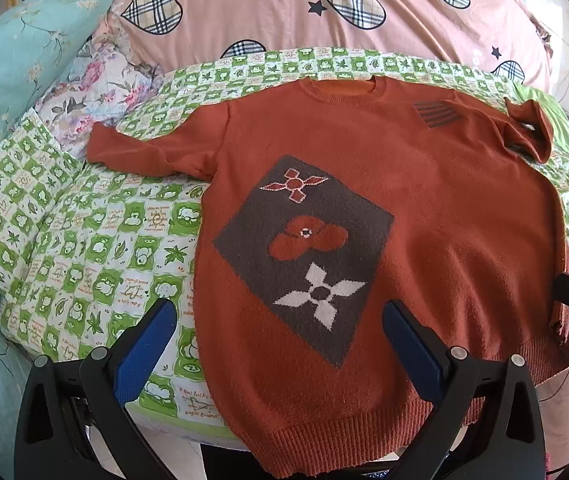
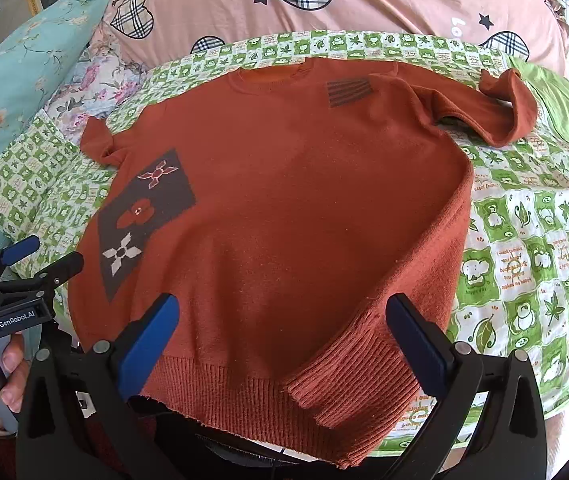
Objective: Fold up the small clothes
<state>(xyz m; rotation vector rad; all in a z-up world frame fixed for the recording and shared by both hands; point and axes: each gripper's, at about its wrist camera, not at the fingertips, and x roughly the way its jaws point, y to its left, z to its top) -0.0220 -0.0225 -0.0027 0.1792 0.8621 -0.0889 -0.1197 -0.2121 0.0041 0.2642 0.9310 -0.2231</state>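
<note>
On bed, atop green-checked quilt (image 1: 84, 248), rust-orange sweater (image 1: 424, 208) lies spread face up, collar far, ribbed hem near, hanging over bed edge. Brown diamond patch (image 1: 304, 256) with flower motifs on sweater's left half. Left sleeve (image 1: 140, 152) stretched out left; right sleeve (image 2: 500, 116) bent at far right. Right side of sweater folded inward near hem. Left tool (image 1: 280, 332) fingers apart, hovering above hem, holding nothing. Right tool (image 2: 284, 328) fingers apart, hovering over hem corner. Pink heart-print duvet (image 1: 284, 12) at far side.
</note>
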